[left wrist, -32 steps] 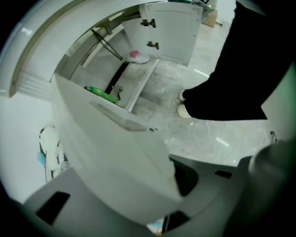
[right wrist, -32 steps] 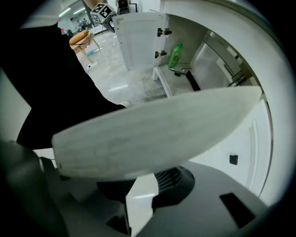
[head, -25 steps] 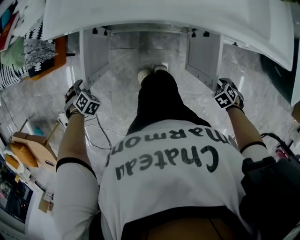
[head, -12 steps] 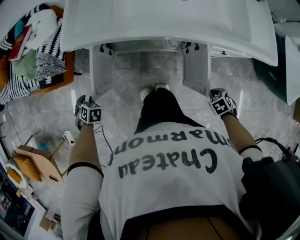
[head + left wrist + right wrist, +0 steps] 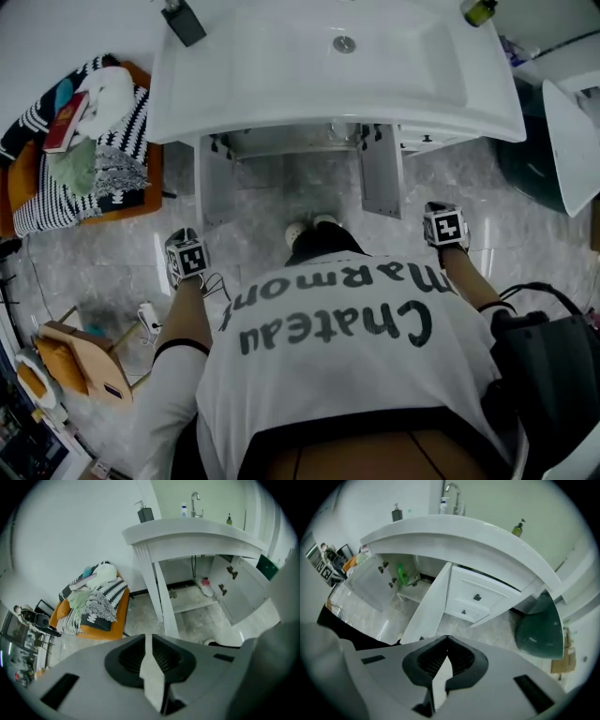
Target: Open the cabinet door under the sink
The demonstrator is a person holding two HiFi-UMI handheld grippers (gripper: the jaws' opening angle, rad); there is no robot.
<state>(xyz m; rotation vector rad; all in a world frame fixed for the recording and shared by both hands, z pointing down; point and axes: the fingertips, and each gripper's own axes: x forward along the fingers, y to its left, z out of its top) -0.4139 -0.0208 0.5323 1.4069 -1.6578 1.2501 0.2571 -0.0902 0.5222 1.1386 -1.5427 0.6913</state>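
The white sink (image 5: 328, 66) tops a cabinet whose two doors stand swung out toward me: the left door (image 5: 214, 178) and the right door (image 5: 380, 173), with the bare inside (image 5: 295, 173) showing between them. My left gripper (image 5: 186, 255) hangs left of the left door, apart from it. In the left gripper view its jaws (image 5: 146, 637) are closing, nearly together, with nothing between them. My right gripper (image 5: 444, 225) hangs right of the right door, touching nothing. In the right gripper view the right gripper (image 5: 446, 641) is shut and holds nothing, with the door (image 5: 431, 606) edge-on.
An orange chair (image 5: 89, 155) piled with striped clothes stands at the left wall. Cables and a small plug (image 5: 150, 314) lie on the marble floor by my left side. A drawer unit (image 5: 476, 599) and a dark green bin (image 5: 539, 630) sit right of the cabinet.
Both grippers have risen and rolled at my sides, drawing away from the doors. The head view has lifted, and the sink top now shows. The doors stay swung out.
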